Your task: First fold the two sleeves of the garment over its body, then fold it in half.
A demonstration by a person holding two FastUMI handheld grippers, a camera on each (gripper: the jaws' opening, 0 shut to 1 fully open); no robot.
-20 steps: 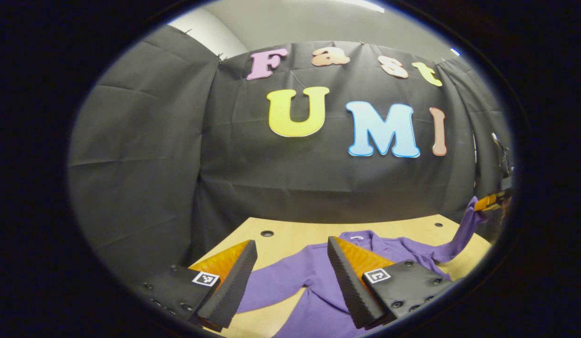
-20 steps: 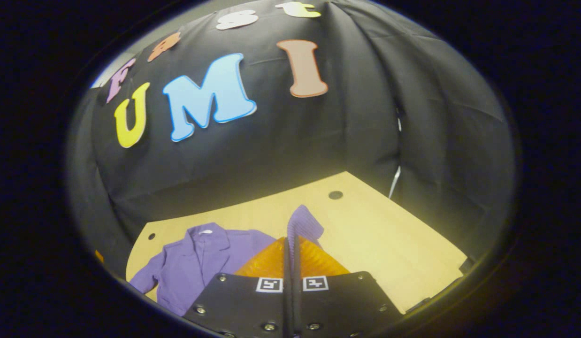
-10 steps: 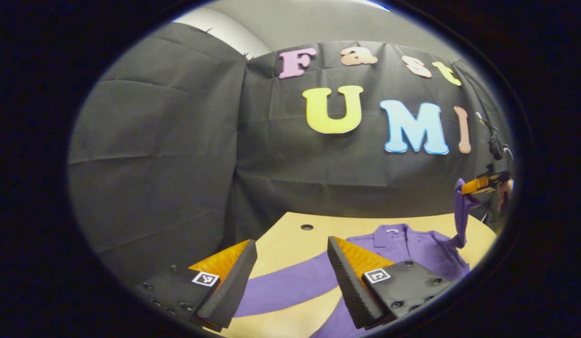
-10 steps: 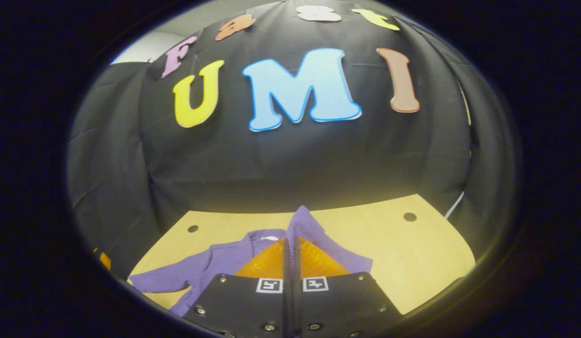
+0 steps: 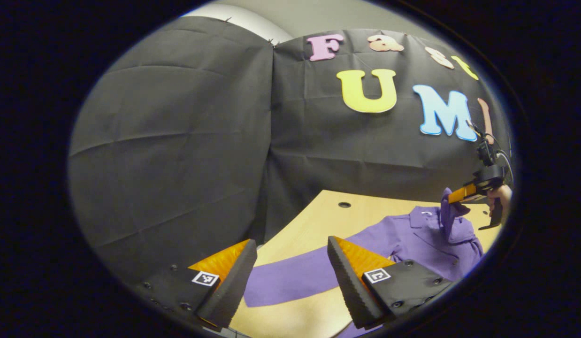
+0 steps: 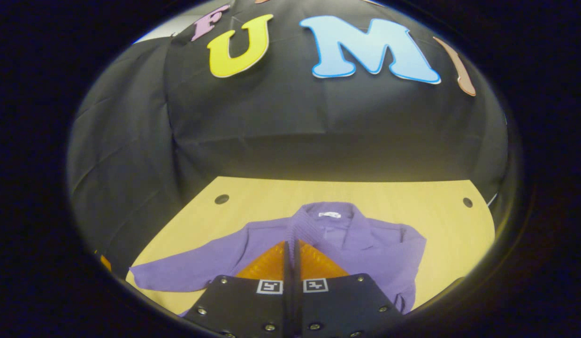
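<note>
The purple shirt [image 6: 365, 244] lies flat on the desk [image 6: 271, 192]. The right tool [image 6: 291, 244] is clamped on one cuff [image 6: 302, 225], holding it over the body to fold it. The left tool [image 5: 290, 265], fingers apart, hovers above the other sleeve [image 5: 295, 279], likely its next grab.

The garment [image 6: 365, 244] lies on the bench [image 6: 253, 197] near its back edge, 1 sleeve [image 6: 187, 270] stretching toward the left edge.

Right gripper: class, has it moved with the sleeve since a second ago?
Yes. The right gripper carried the sleeve from beside the shirt to over its collar.
</note>
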